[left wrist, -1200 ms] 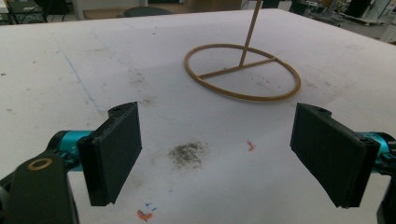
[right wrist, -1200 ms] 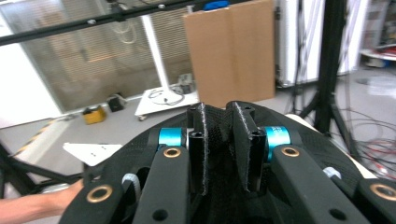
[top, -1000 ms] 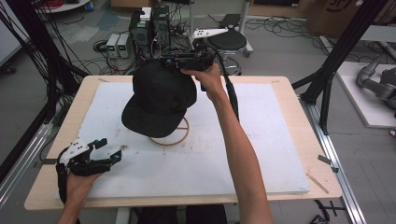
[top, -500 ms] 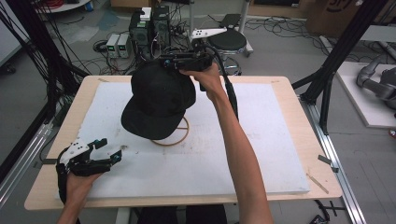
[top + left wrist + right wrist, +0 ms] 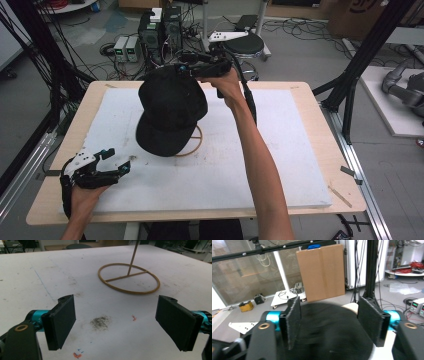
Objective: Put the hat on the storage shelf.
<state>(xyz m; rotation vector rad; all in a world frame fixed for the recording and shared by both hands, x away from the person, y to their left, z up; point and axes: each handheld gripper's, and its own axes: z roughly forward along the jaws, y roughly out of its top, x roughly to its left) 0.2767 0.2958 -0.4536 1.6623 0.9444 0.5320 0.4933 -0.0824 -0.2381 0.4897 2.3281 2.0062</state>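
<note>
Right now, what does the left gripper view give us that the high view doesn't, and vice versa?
Left gripper view alone: the grey smudge and red marks on the white board between its wide-open jaws. High view alone: the black baseball cap sitting on the stand, the right gripper at the cap's crown, and the left gripper near the table's corner. Both: the round wooden stand base.

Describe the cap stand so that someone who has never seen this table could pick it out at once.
Start at the white foam board covering the wooden table, then look left of its middle, under the black baseball cap. There a thin tan wooden ring lies flat on the board, crossed by one bar with a slim upright rod rising from it. It is the one wooden hoop on the board.
</note>
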